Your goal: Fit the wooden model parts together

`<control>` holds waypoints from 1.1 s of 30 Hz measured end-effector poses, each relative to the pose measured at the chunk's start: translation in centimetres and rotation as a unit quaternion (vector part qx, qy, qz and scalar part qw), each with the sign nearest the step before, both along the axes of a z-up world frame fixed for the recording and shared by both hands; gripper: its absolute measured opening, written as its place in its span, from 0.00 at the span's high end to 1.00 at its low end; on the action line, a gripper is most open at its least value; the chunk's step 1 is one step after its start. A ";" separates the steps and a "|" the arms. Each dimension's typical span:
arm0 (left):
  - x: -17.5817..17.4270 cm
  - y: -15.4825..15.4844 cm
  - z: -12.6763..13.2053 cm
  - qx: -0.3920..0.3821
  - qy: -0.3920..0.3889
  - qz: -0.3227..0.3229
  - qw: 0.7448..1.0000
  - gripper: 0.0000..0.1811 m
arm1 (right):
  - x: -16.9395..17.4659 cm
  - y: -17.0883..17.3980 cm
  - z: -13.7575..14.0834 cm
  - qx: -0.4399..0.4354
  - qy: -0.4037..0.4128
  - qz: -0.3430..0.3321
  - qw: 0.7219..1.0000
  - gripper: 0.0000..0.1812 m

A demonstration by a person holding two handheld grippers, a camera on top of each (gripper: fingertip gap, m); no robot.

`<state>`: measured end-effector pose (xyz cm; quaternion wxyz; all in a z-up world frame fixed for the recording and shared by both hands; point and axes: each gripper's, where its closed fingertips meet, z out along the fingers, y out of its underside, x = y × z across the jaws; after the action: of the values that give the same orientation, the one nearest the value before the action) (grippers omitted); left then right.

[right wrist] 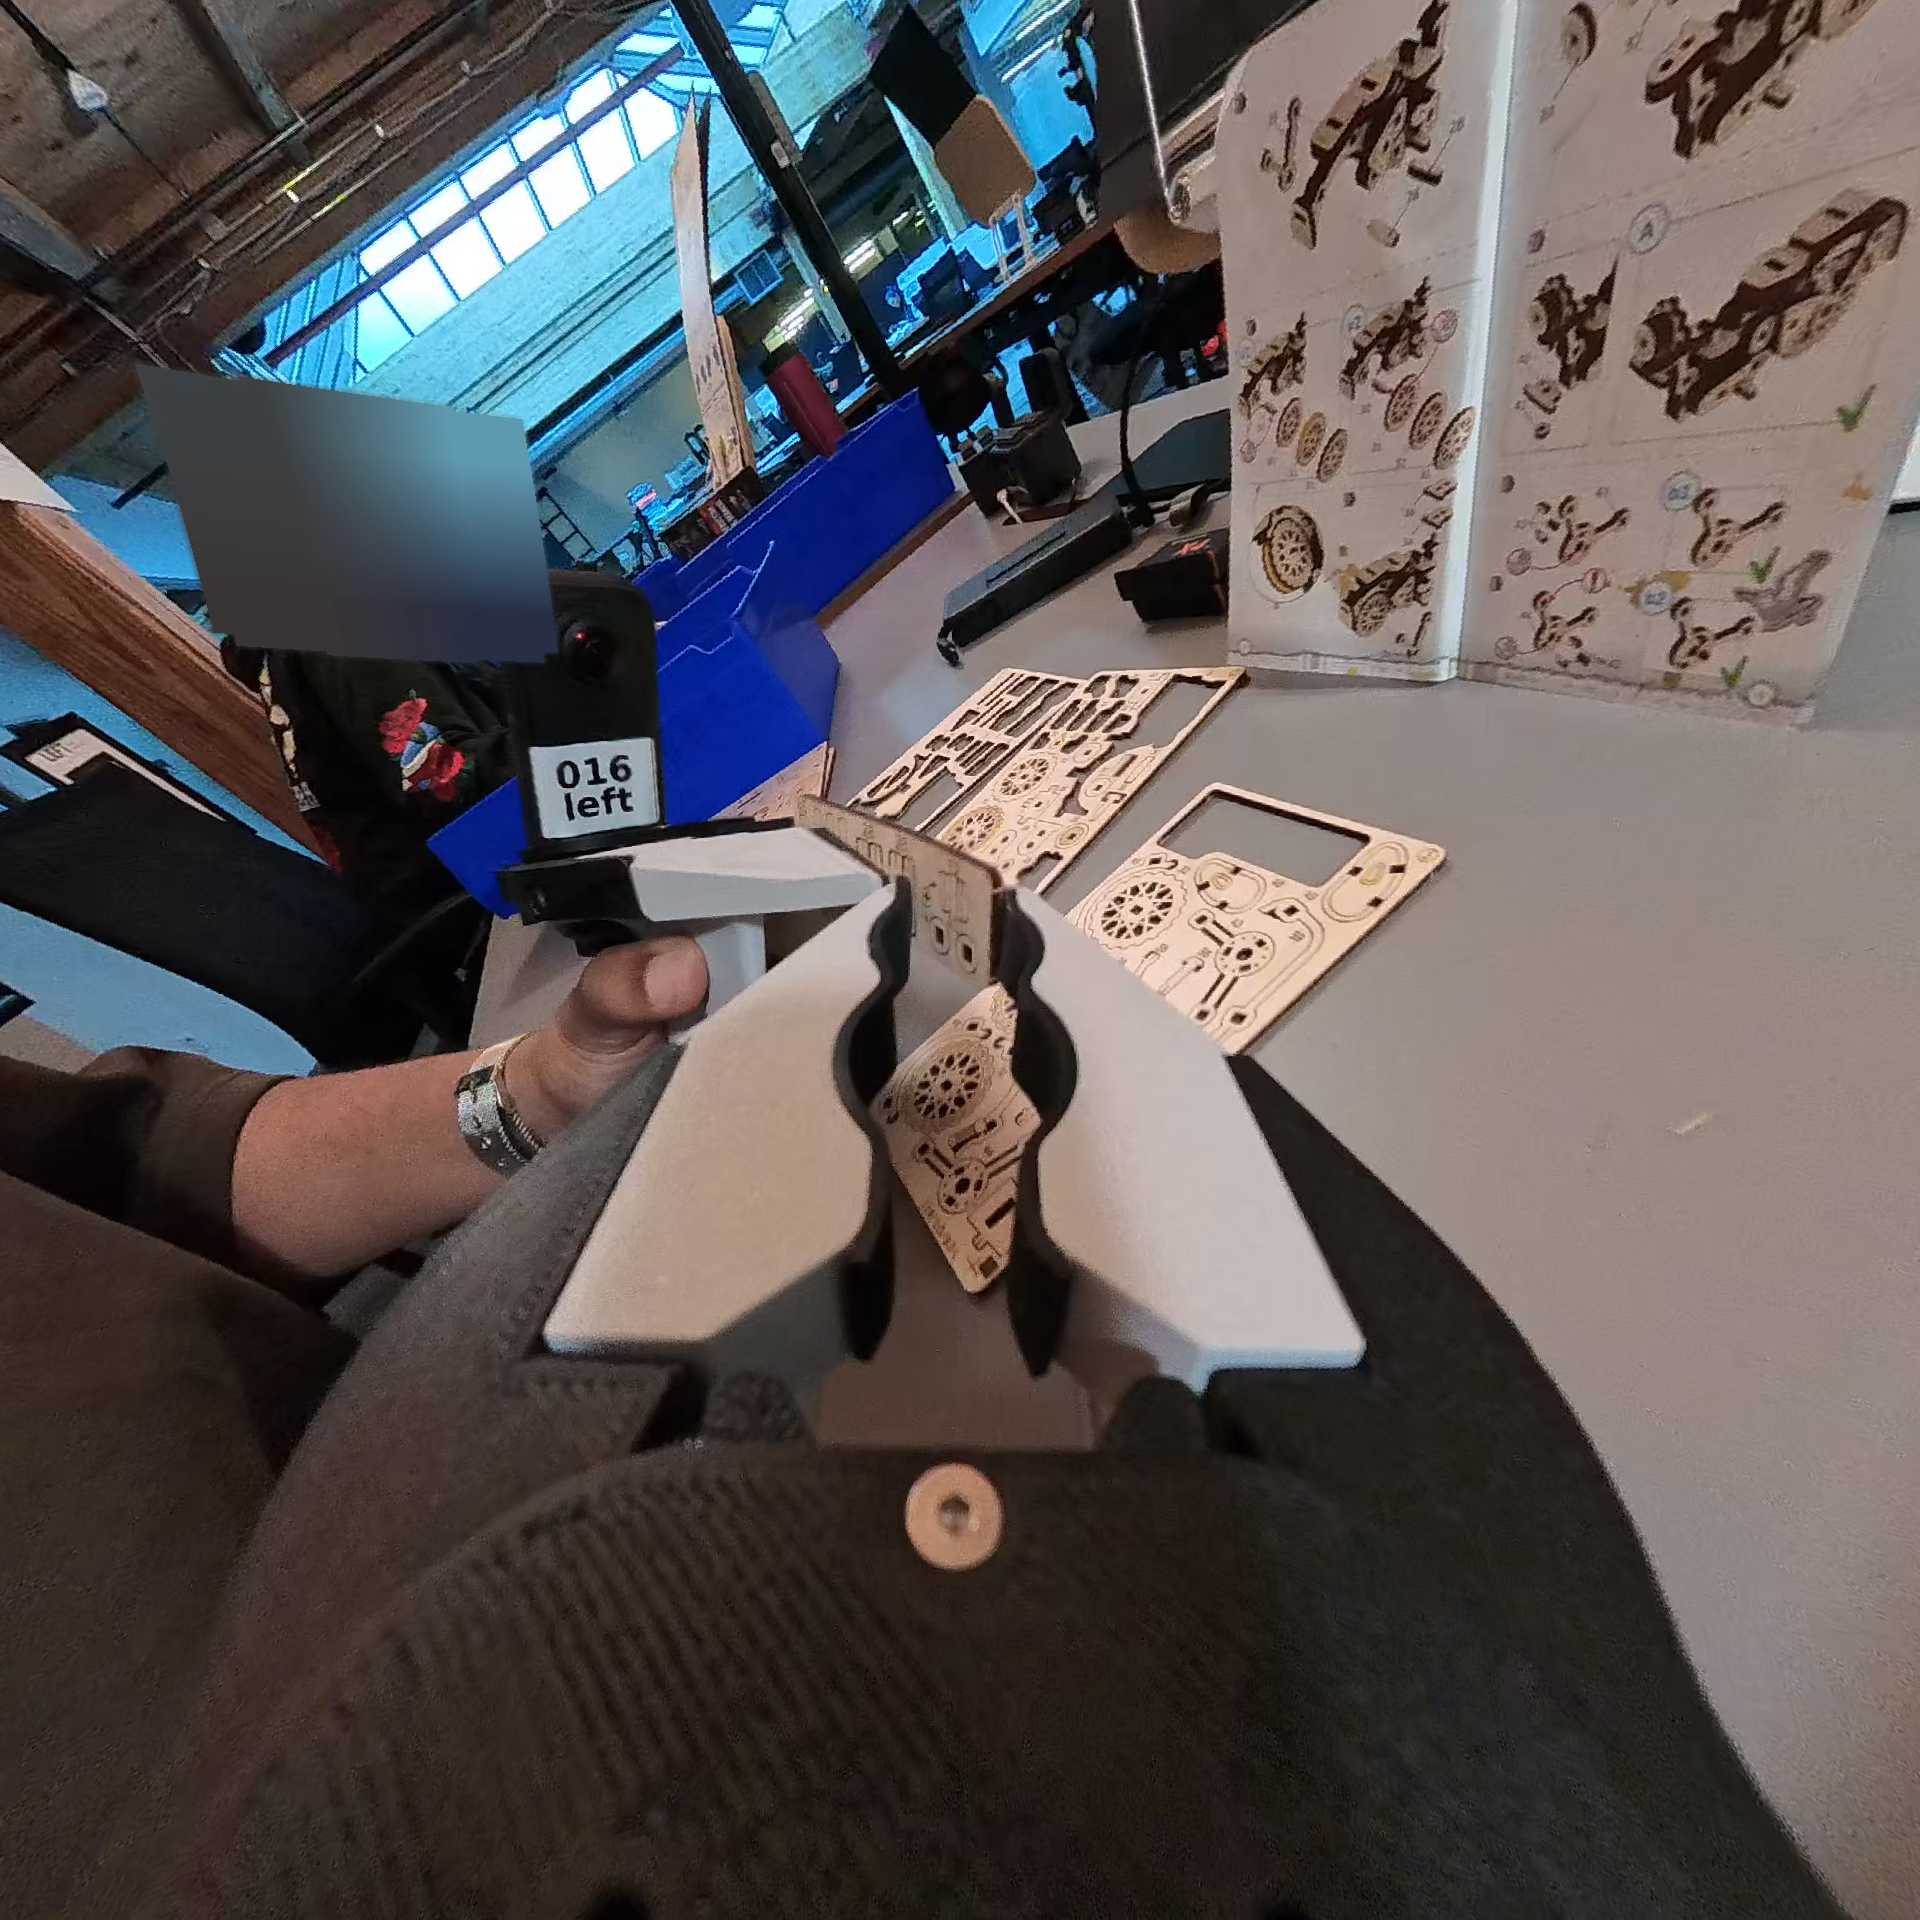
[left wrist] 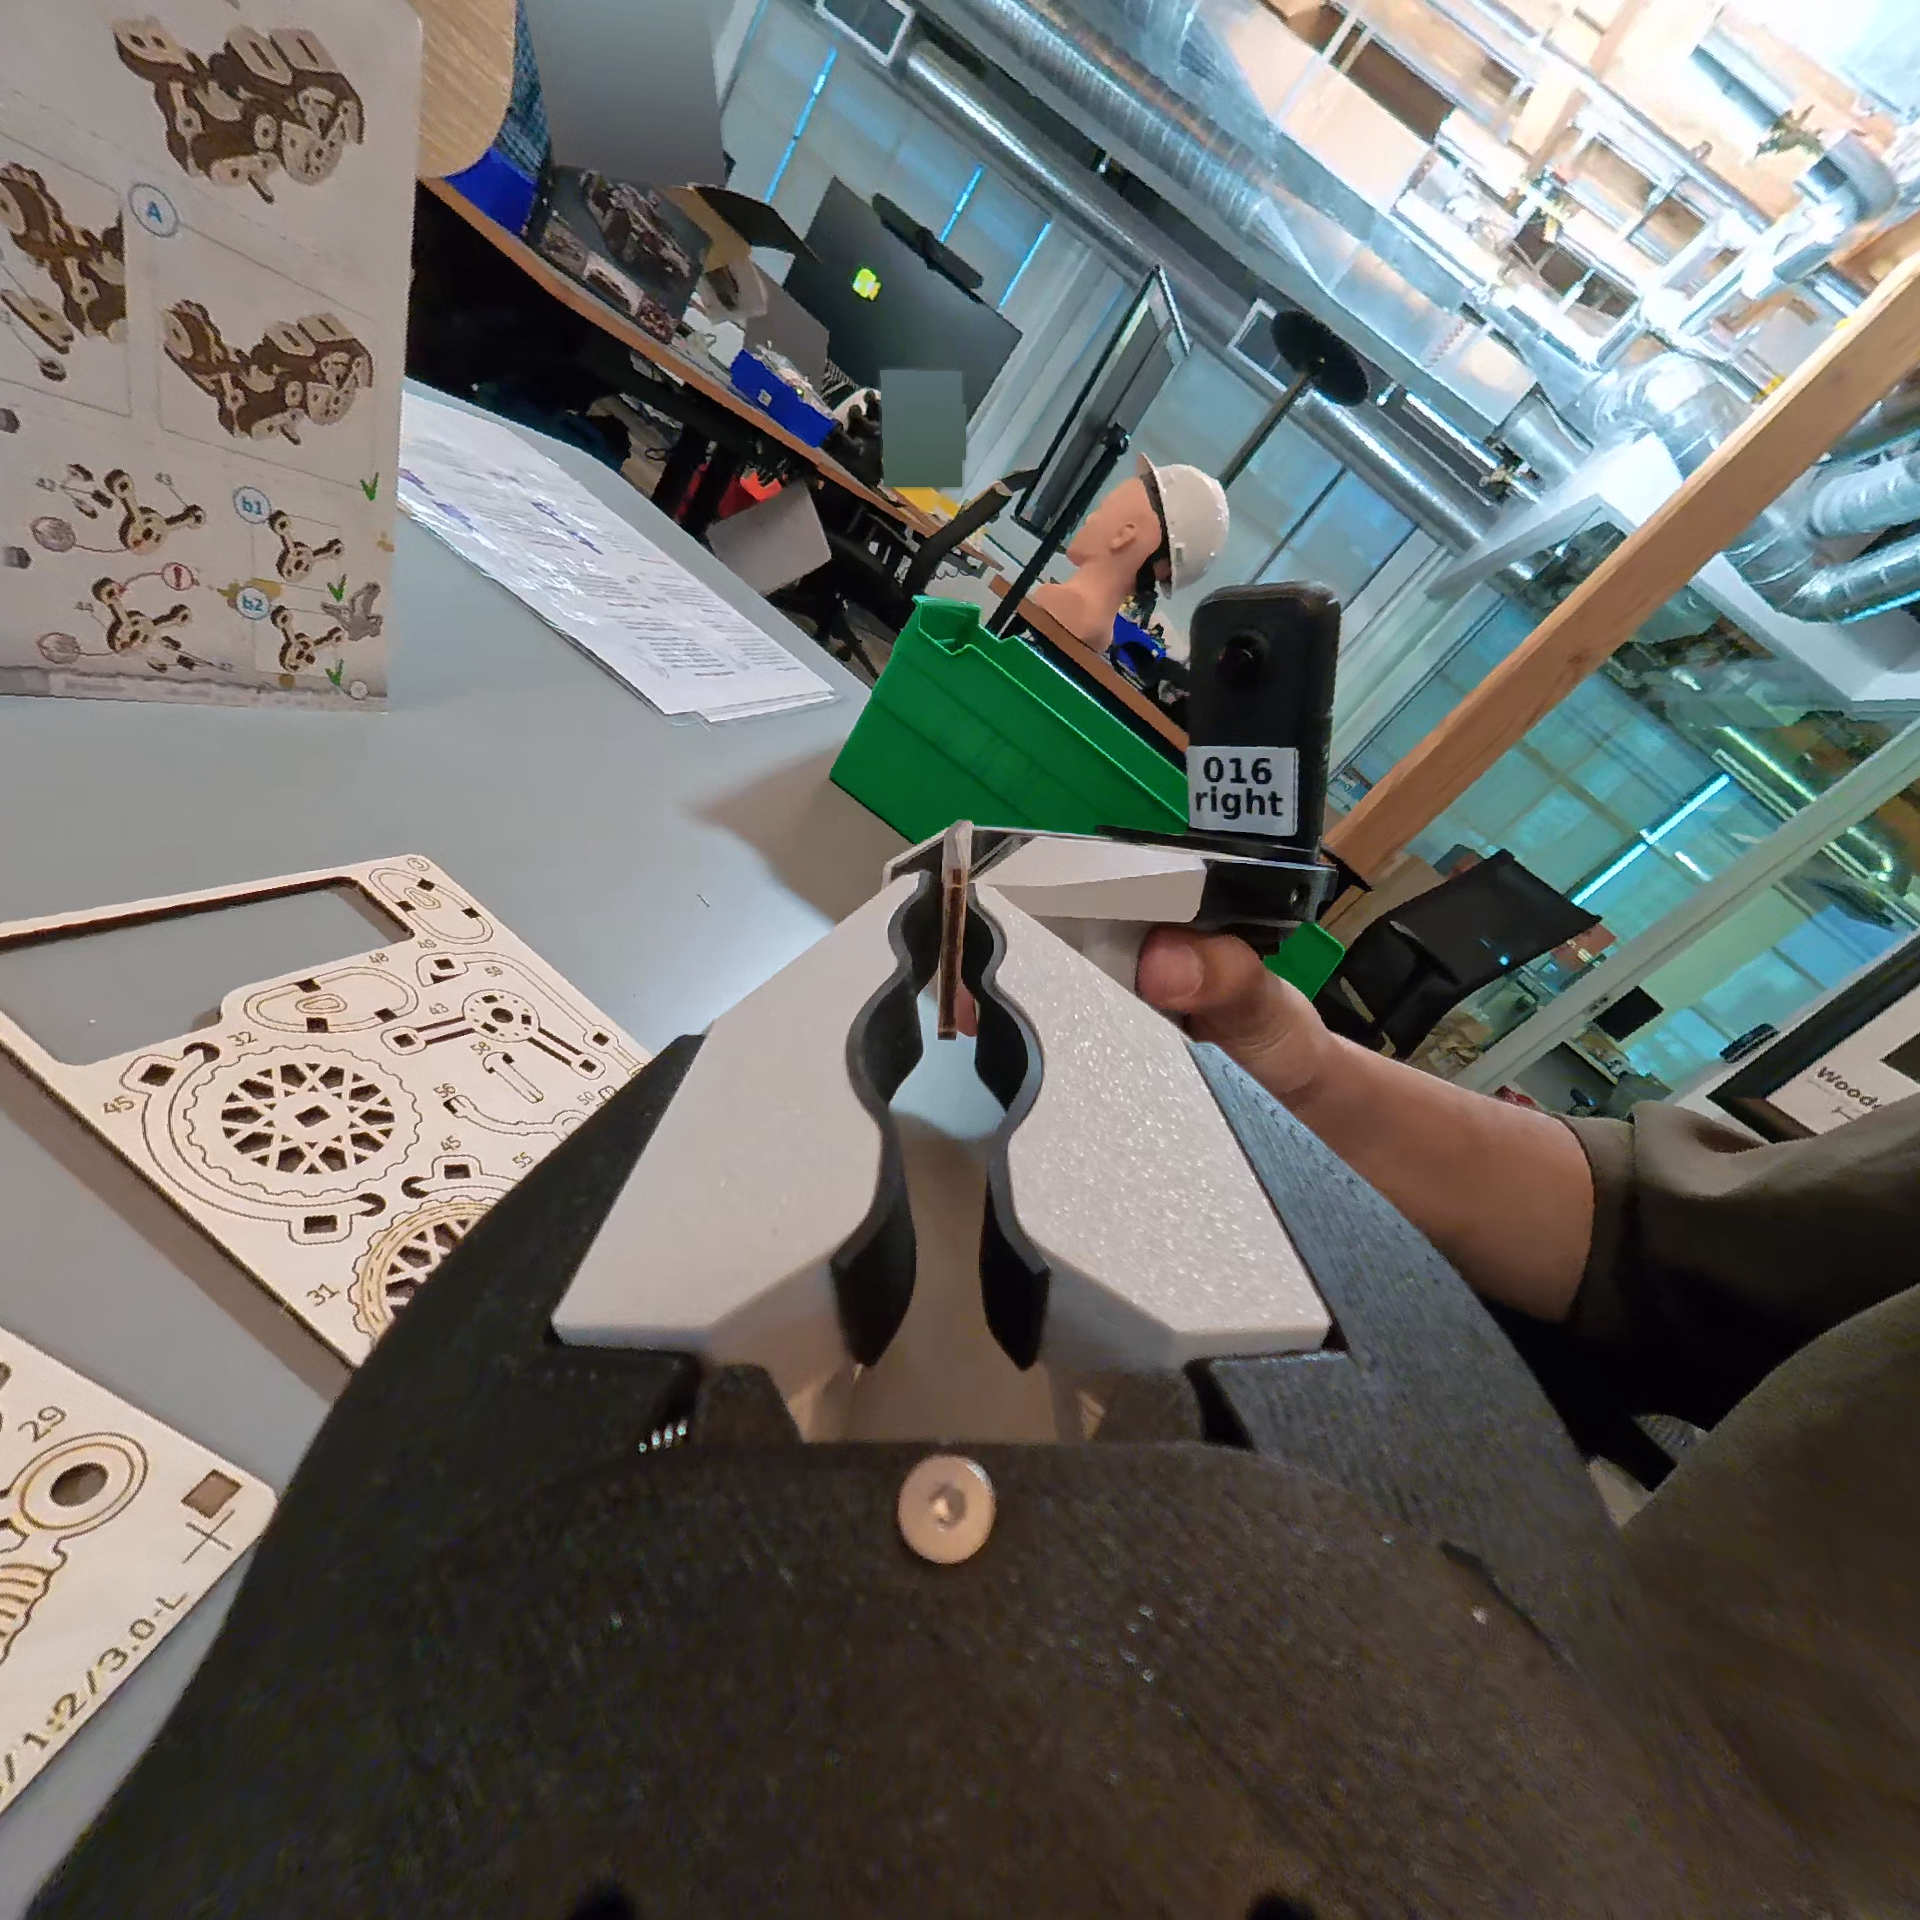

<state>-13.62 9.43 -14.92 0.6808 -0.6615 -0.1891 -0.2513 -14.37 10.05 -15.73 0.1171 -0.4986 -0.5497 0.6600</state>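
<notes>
Left gripper (left wrist: pixel 951 914), grey-fingered with black wavy pads on a black body: jaws closed to a narrow slot at the tips, clamped on the edge of a thin flat plywood piece (left wrist: pixel 953 951), seen edge-on and held upright above the table.

Right gripper (right wrist: pixel 951 914), same build: jaws pinched on the same thin flat plywood piece (right wrist: pixel 940 883), whose laser-cut face shows here, raised clear of the table. The two grippers meet tip to tip from opposite sides. Each is held from below by a person's hand (left wrist: pixel 1210 982), the one under the left gripper wearing a metal wristband (right wrist: pixel 494 1112).

Grey table (left wrist: pixel 540 831): bears a pale plywood sheet with laser-cut gears and a rectangular cut-out (left wrist: pixel 301 1070), lying flat to the left of the left gripper, and a second plywood sheet at the near corner (left wrist: pixel 94 1507). A further, more cut-out plywood sheet (right wrist: pixel 1049 758) lies beyond these in the right wrist view.

Folded white instruction booklet with assembly drawings (left wrist: pixel 197 343): stands upright at the table's far side.

Green plastic bin (left wrist: pixel 997 727): behind the grippers at the table's edge. Blue plastic bins (right wrist: pixel 790 582): off the opposite edge.
</notes>
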 end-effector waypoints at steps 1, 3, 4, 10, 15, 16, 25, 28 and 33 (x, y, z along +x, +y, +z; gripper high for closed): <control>0.0 0.0 0.0 0.002 -0.003 0.001 1.000 1.00 | 0.0 0.0 0.1 0.002 0.002 -0.003 1.000 0.92; 0.0 0.0 0.0 0.003 -0.004 0.002 1.000 1.00 | 0.0 0.0 0.1 0.007 0.003 -0.005 1.000 0.93; 0.0 0.0 0.0 0.002 -0.004 0.003 1.000 1.00 | 0.0 0.1 0.1 0.010 0.004 -0.007 1.000 0.93; -0.1 0.0 -0.2 -0.002 -0.007 0.003 1.000 1.00 | -0.1 0.1 -0.1 0.031 0.009 -0.018 0.999 0.93; -0.1 0.0 -0.1 0.001 -0.004 0.002 1.000 1.00 | -0.1 0.1 0.0 0.042 0.013 -0.019 0.999 0.92; -0.1 0.0 0.1 0.006 -0.008 -0.005 1.000 1.00 | 0.0 0.0 0.2 0.036 0.014 -0.011 0.999 0.92; 0.6 -0.9 1.0 0.056 -0.128 -0.117 0.983 1.00 | 1.7 -1.3 1.9 -0.103 0.037 0.115 0.987 0.97; 0.8 -1.1 1.2 0.064 -0.140 -0.132 0.979 1.00 | 1.9 -1.4 2.0 -0.100 0.040 0.122 0.987 0.99; 0.9 -1.2 1.1 0.059 -0.126 -0.134 0.981 1.00 | 1.9 -1.5 1.9 -0.101 0.032 0.124 0.987 1.00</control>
<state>-12.69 8.26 -13.80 0.6496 -0.6027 -0.1681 -0.4319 -12.44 8.53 -13.85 0.0011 -0.4145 -0.5341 0.7368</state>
